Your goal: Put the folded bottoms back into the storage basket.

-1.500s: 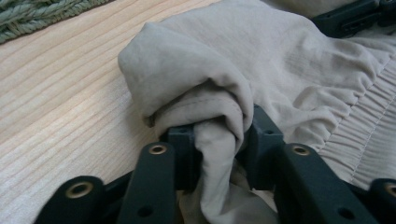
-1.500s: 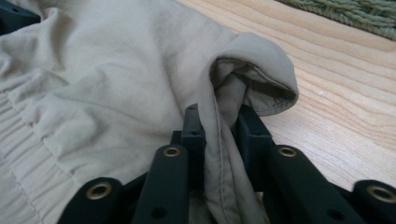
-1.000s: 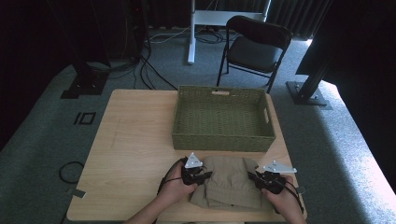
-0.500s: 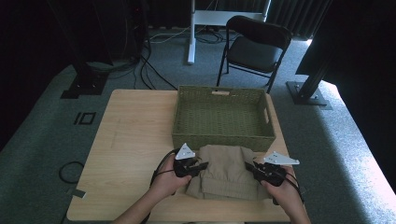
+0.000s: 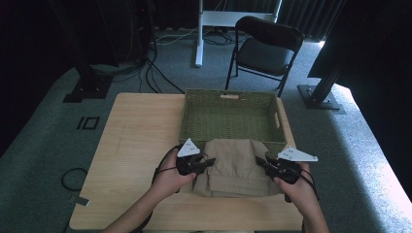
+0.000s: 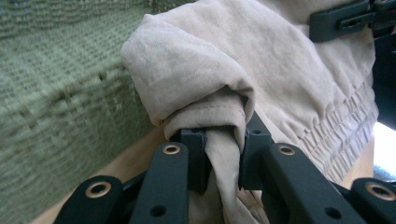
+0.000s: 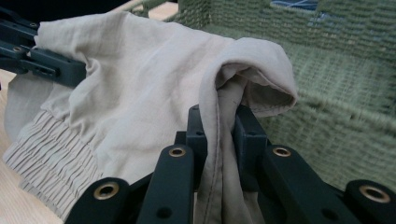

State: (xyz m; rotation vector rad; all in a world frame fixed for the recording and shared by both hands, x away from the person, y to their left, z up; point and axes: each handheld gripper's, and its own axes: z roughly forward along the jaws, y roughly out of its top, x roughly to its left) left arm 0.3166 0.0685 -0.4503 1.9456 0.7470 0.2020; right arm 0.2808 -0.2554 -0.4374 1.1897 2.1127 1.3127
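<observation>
Lifted since a second ago, the folded tan garment (image 5: 234,165) now hangs just before the green basket (image 5: 231,97), its far edge at the near rim. Your left gripper (image 5: 210,162) and right gripper (image 5: 261,161) each pinch one side, keeping the fold flat for loading.

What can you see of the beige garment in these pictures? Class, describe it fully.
The beige garment is a folded piece of thin, crinkled woven cloth with stitched hems and a gathered elastic band along one edge. It is held up between the two tools, its far edge by the near wall of the green woven basket and its lower part over the wooden table. The left tool pinches one bunched side, the right tool the other, both shut on the fabric.
</observation>
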